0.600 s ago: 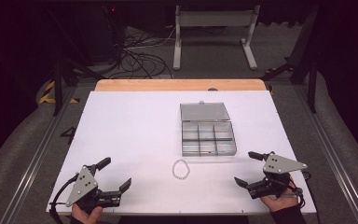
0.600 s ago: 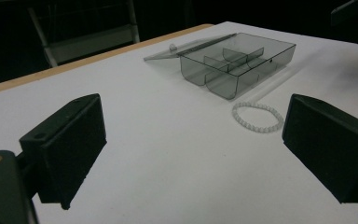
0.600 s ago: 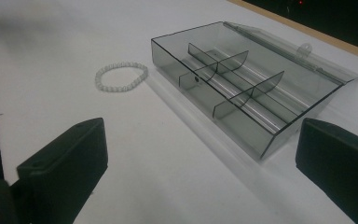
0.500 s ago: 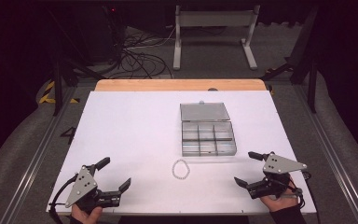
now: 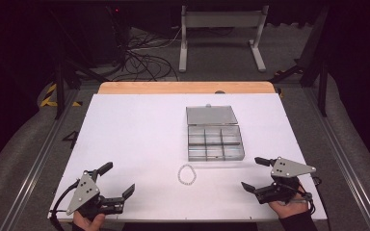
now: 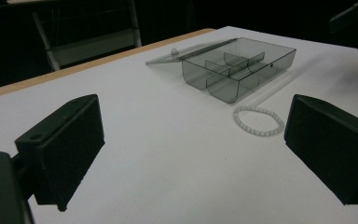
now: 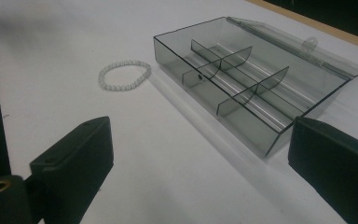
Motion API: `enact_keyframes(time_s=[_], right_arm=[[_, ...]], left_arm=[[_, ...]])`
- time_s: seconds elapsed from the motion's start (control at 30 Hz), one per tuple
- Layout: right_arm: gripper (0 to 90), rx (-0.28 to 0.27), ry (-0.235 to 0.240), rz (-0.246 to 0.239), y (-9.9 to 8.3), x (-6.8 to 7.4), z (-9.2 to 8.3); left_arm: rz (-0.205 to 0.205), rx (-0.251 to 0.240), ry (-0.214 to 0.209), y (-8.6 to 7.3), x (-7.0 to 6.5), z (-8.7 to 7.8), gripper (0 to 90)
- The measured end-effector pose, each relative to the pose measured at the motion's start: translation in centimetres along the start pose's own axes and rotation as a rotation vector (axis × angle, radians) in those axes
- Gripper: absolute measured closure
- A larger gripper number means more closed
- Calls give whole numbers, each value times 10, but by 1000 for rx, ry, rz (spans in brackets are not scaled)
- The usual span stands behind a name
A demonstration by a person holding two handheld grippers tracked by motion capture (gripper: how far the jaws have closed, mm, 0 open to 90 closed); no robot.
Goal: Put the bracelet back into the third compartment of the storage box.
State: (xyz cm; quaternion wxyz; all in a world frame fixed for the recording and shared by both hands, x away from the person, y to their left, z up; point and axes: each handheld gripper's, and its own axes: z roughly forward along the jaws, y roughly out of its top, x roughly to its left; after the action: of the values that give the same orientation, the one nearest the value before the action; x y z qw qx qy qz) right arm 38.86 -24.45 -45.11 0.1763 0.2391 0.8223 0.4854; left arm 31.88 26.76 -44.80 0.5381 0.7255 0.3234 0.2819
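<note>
A clear grey compartment box (image 5: pixel 215 142) sits open on the white table (image 5: pixel 135 134), its lid (image 5: pixel 211 115) laid flat behind it; its compartments look empty. A white bead bracelet (image 5: pixel 187 174) lies on the table just in front of the box. The box (image 6: pixel 237 65) and bracelet (image 6: pixel 258 121) lie ahead of my left gripper (image 5: pixel 116 179), which is open near the front left edge with nothing between its jaws. My right gripper (image 5: pixel 257 173) is open near the front right edge, also holding nothing, with the box (image 7: pixel 256 88) and bracelet (image 7: pixel 124 74) in front of it.
A wooden strip (image 5: pixel 186 87) runs along the table's far edge. Beyond it stand a metal frame (image 5: pixel 221 29) and loose cables (image 5: pixel 144 53) on the floor. Metal rails (image 5: pixel 33 168) flank the table.
</note>
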Motion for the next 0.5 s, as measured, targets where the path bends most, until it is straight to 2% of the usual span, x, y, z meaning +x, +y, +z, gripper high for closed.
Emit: enact_keyframes(time_s=[0.17,0.5], right_arm=[[82,3,-3,-13,2,1,1],[103,16,3,-8,7,2,0]], left_arm=[[5,-4,4,0,0,0,63],[17,6,3,0,-1,0,69]])
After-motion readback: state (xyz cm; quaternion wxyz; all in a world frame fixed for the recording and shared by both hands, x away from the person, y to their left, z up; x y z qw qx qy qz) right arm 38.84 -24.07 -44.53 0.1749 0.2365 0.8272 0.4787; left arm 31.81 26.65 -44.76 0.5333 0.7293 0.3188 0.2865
